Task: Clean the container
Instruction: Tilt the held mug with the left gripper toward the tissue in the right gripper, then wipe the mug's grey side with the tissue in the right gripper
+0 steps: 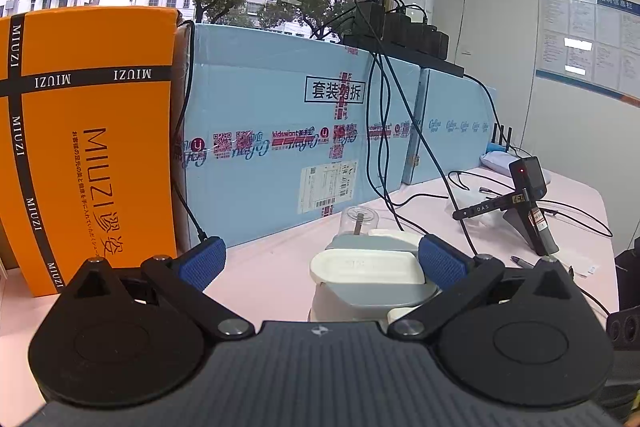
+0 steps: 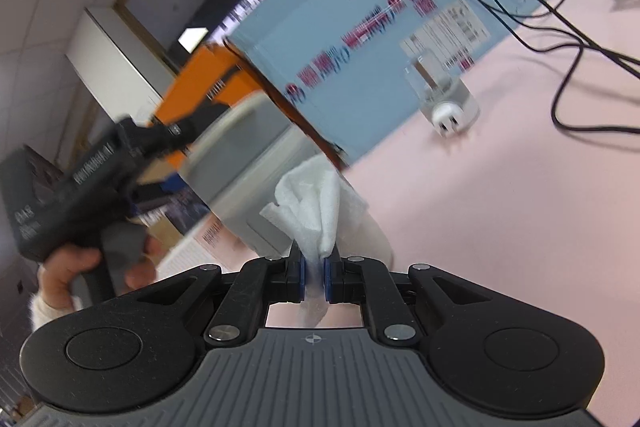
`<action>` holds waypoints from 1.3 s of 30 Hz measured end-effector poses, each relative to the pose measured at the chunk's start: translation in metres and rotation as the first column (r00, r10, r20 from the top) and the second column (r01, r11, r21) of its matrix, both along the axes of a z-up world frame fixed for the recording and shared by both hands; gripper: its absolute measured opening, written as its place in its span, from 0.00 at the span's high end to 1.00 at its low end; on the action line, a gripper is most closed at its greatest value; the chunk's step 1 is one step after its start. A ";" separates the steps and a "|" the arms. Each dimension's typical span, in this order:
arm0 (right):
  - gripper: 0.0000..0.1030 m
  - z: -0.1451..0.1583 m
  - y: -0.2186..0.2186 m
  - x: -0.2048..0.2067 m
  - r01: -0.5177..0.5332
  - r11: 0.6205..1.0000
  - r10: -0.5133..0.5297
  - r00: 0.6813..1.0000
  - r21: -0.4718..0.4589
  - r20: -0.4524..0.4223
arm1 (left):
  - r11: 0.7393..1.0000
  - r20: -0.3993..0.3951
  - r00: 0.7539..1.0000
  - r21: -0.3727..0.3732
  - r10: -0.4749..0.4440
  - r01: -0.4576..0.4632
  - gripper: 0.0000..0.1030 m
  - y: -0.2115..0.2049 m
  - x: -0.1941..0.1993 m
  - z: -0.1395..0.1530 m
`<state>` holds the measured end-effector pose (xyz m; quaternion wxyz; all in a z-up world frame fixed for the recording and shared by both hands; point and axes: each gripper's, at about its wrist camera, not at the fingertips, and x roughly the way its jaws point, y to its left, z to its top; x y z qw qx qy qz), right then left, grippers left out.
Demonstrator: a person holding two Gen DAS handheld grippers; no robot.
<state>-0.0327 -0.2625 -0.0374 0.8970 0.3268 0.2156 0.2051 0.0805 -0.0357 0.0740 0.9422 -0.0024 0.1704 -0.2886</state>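
A white and grey container (image 1: 368,279) with a flat lid stands on the pink table just ahead of my left gripper (image 1: 320,263). The left gripper is open, and its right blue pad (image 1: 440,261) is close beside the container's right side. In the right wrist view my right gripper (image 2: 316,273) is shut on a white cloth (image 2: 312,207), which sticks up from the pads against the blurred grey and white container (image 2: 240,163). The other hand-held gripper (image 2: 80,183) shows at the left of that view.
An orange MIUZI box (image 1: 88,147) and light blue cartons (image 1: 288,131) stand along the table's back. A clear cup with a white part (image 2: 446,99) lies on the table; it also shows in the left wrist view (image 1: 358,221). Black cables (image 1: 400,155) and a camera on a tripod (image 1: 528,203) are at the right.
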 end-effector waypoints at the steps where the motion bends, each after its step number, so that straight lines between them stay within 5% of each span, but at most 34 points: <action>1: 0.92 -0.002 0.002 0.002 -0.002 1.000 0.001 1.000 -0.018 -0.028 | 1.000 0.001 1.000 0.001 -0.001 0.001 0.00 0.000 0.000 0.000; 4: 0.92 -0.009 0.005 0.008 -0.012 1.000 0.010 0.996 -0.023 -0.091 | 1.000 0.003 1.000 0.002 -0.001 0.001 0.00 0.000 0.000 0.000; 13: 0.92 0.018 0.008 -0.006 -0.022 0.996 0.026 0.998 -0.084 0.050 | 1.000 0.003 1.000 0.002 -0.003 0.003 0.00 -0.001 -0.001 0.000; 24: 0.92 -0.005 0.027 0.016 -0.052 0.987 0.033 0.992 -0.154 -0.123 | 1.000 0.002 1.000 -0.001 -0.004 0.004 0.00 -0.001 0.000 -0.001; 32: 0.92 0.006 0.035 0.012 -0.088 0.991 0.082 0.995 -0.098 -0.059 | 1.000 0.004 1.000 0.000 -0.003 0.003 0.00 -0.001 0.000 0.000; 39: 0.92 -0.017 0.032 0.030 -0.092 0.995 0.083 0.978 -0.041 -0.192 | 1.000 0.004 1.000 -0.002 -0.003 0.003 0.00 0.000 0.000 -0.001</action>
